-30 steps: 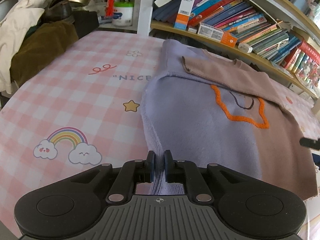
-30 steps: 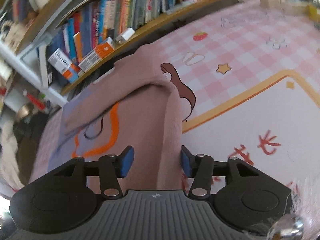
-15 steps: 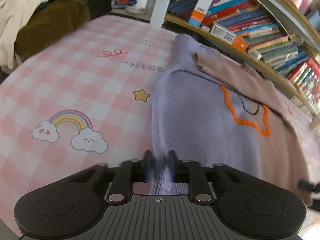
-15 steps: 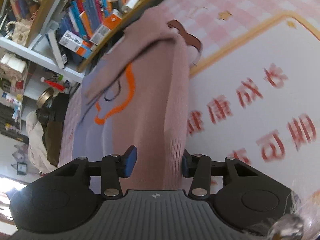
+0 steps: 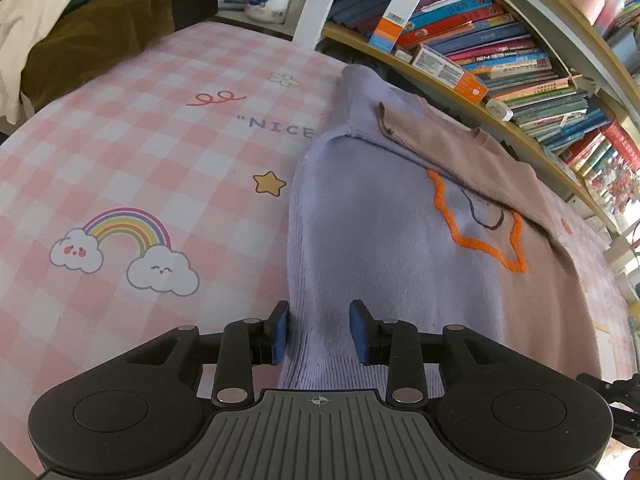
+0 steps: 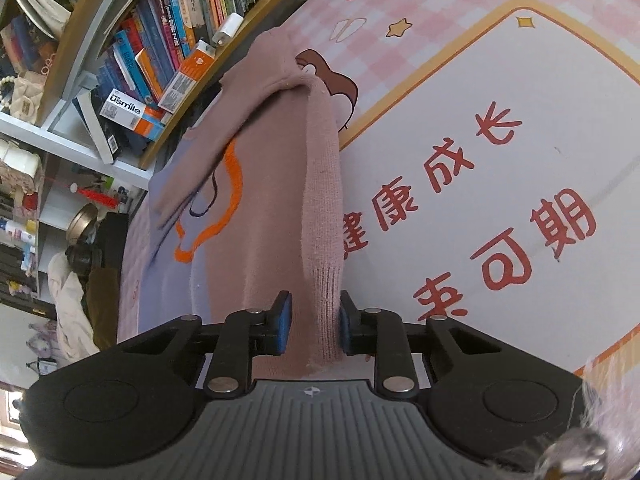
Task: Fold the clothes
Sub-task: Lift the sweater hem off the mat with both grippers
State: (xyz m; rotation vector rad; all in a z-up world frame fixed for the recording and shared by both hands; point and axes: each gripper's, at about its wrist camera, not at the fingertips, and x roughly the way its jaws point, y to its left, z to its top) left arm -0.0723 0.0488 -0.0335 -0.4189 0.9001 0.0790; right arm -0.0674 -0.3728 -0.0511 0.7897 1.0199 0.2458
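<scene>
Currently, a two-tone sweater (image 5: 380, 240), lilac on one half and dusty pink on the other, lies flat on a pink checked tabletop (image 5: 140, 160) beside a bookshelf (image 5: 500, 72). The left claw (image 5: 319, 330) is parted, its blue pads straddling the lilac hem without pinching it. The right claw (image 6: 312, 328) sits narrowly around the ribbed cuff of the pink sleeve (image 6: 320, 200), which lies folded along the garment's side; whether it truly grips is unclear. Judging by this, a side fold is in hand; the next move calls for secure holds on hem and cuff. The hem beneath both claws is hidden, and the collar is hard to make out.
</scene>
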